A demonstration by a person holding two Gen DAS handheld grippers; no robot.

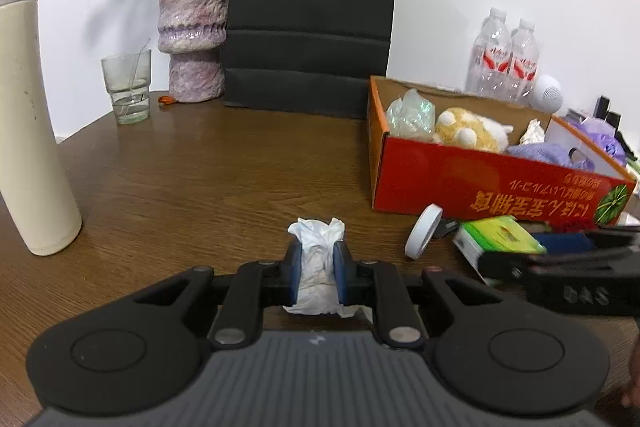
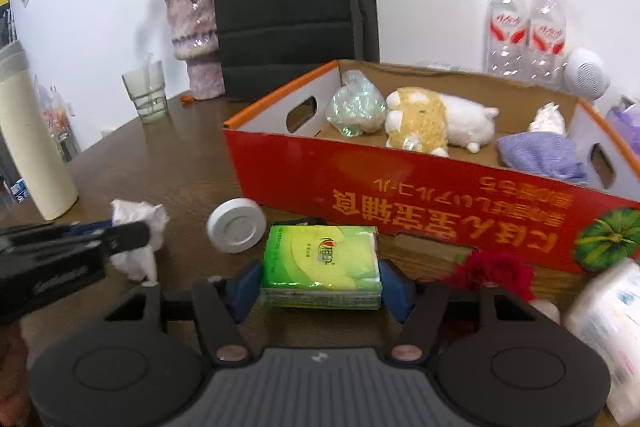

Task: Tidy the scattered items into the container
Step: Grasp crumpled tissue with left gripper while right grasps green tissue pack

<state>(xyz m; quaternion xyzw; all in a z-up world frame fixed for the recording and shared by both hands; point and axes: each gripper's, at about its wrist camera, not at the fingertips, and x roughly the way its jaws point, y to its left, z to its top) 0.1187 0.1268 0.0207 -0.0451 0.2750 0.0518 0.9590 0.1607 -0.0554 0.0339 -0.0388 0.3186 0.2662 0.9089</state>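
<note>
My left gripper [image 1: 318, 259] is shut on a crumpled white tissue [image 1: 316, 235] low over the wooden table; the right wrist view also shows this tissue [image 2: 136, 215]. My right gripper [image 2: 320, 283] stands open around a green tissue pack [image 2: 320, 267] that lies on the table, one blue pad close on each side. The orange cardboard box [image 2: 360, 179] stands just behind the pack and holds a plush toy [image 2: 432, 123], a clear plastic wad [image 2: 354, 105], a purple cloth [image 2: 540, 155] and a tissue ball. In the left wrist view the box [image 1: 460, 179] is to the right.
A white round tin [image 2: 236, 225] leans by the box. A red rose [image 2: 492, 271] and a white packet [image 2: 608, 315] lie right of the pack. A cream flask [image 1: 28, 127], glass [image 1: 128, 87], vase [image 1: 192, 35], black bag [image 1: 312, 11] and water bottles [image 1: 504, 55] line the back.
</note>
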